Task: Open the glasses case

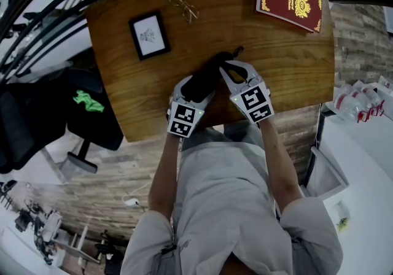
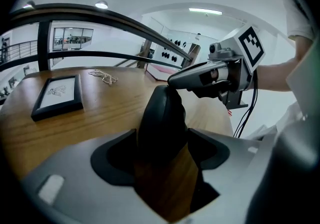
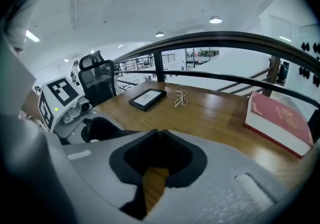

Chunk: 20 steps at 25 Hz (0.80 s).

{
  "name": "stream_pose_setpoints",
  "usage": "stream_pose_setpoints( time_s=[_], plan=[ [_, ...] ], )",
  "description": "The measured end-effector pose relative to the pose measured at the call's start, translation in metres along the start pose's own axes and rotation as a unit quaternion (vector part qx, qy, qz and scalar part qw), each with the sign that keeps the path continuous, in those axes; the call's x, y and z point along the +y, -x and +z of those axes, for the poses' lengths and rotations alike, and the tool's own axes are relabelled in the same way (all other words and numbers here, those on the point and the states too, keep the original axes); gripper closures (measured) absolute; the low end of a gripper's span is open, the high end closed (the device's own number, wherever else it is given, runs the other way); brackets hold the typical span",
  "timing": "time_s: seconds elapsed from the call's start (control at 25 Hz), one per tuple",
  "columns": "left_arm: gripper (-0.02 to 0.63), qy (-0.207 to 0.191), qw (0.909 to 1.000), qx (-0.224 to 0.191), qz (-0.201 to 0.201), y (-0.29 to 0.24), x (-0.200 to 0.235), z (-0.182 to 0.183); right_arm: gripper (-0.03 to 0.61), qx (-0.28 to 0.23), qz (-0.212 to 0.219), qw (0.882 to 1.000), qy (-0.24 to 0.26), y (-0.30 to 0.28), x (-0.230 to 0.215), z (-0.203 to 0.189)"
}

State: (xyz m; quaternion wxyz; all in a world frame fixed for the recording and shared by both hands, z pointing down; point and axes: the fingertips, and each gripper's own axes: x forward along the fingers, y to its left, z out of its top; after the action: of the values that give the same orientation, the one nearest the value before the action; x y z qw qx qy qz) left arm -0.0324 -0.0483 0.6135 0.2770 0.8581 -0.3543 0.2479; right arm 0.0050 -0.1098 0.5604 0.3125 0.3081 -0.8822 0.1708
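Note:
The black glasses case (image 1: 206, 74) lies slantwise on the wooden table (image 1: 282, 77), near its front edge. My left gripper (image 1: 196, 91) stands wide open around the case's near end. In the left gripper view the case (image 2: 160, 113) fills the gap between the jaws (image 2: 162, 135), and I see no pad pressing on it. My right gripper (image 1: 226, 64) is just right of the case, its tips close above the far part (image 2: 171, 81). Its jaws (image 3: 157, 132) meet at the tips with nothing between them. Whether the lid is raised I cannot tell.
A black picture frame (image 1: 149, 35) lies at the table's back left. Wire-rimmed glasses (image 1: 184, 7) lie at the back middle, and a red book (image 1: 290, 0) at the back right corner. A black office chair (image 1: 86, 114) stands left of the table.

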Motion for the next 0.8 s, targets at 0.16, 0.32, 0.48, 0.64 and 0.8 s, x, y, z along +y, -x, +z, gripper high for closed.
stream_pose_setpoints(
  time_s=[0.16, 0.32, 0.48, 0.64, 0.8],
  plan=[
    [0.268, -0.002, 0.9999, -0.013, -0.001, 0.007, 0.0, 0.01, 0.548, -0.003, 0.005, 1.0, -0.009, -0.004, -0.001, -0.002],
    [0.272, -0.01, 0.999, -0.044, 0.007, 0.02, 0.005, 0.035, 0.549, 0.0, 0.014, 1.0, -0.013, -0.006, -0.001, -0.002],
    [0.282, -0.024, 0.9973, -0.066, 0.023, 0.026, 0.017, 0.06, 0.549, 0.003, 0.019, 1.0, -0.014, -0.007, -0.001, -0.002],
    [0.291, -0.045, 0.9975, -0.045, 0.03, 0.015, 0.026, 0.059, 0.549, 0.003, 0.021, 1.0, -0.017, -0.007, -0.001, -0.003],
    [0.301, -0.055, 0.998, -0.025, 0.02, 0.004, 0.027, 0.054, 0.551, 0.0, 0.026, 1.0, -0.017, -0.007, 0.0, -0.003]
  ],
)
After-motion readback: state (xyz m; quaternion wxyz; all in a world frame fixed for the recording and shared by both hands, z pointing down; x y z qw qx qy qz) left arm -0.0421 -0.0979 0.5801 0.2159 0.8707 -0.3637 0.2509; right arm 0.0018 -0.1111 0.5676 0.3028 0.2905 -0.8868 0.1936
